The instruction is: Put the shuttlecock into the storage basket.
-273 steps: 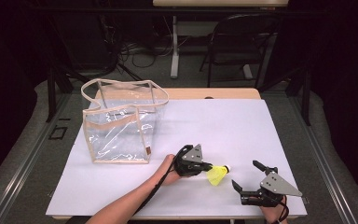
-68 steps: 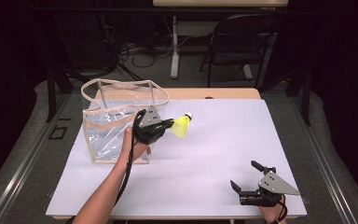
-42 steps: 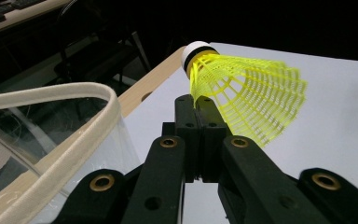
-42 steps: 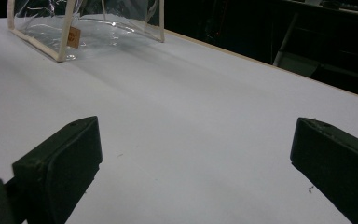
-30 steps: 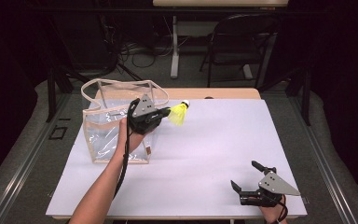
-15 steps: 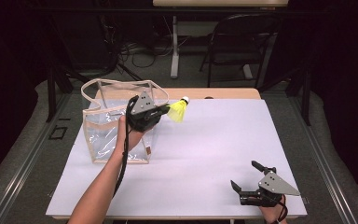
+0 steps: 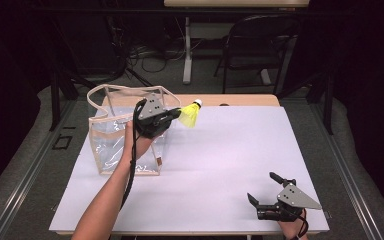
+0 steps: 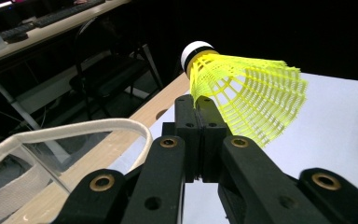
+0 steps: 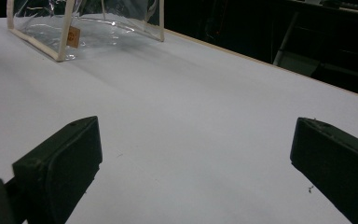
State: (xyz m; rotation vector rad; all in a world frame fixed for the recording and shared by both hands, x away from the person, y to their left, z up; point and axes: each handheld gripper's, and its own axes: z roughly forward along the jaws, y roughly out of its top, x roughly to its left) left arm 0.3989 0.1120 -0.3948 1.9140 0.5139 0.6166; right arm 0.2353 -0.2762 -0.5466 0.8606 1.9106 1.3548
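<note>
High view: the yellow shuttlecock (image 7: pixel 189 116) sits in my left tool (image 7: pixel 172 115), raised above the bench (image 7: pixel 220 165) just beside the upper right rim of the clear bag (image 7: pixel 110 135). Its white cork tip points up and away from me. In the left gripper view, my tool's jaws are pressed together on the edge of the shuttlecock (image 8: pixel 247 100) skirt, with the bag's cream trim (image 8: pixel 74 133) below left. My right tool (image 7: pixel 265 192) rests on the bench at the near right corner, well apart from the bag, jaws spread wide with nothing between them.
</note>
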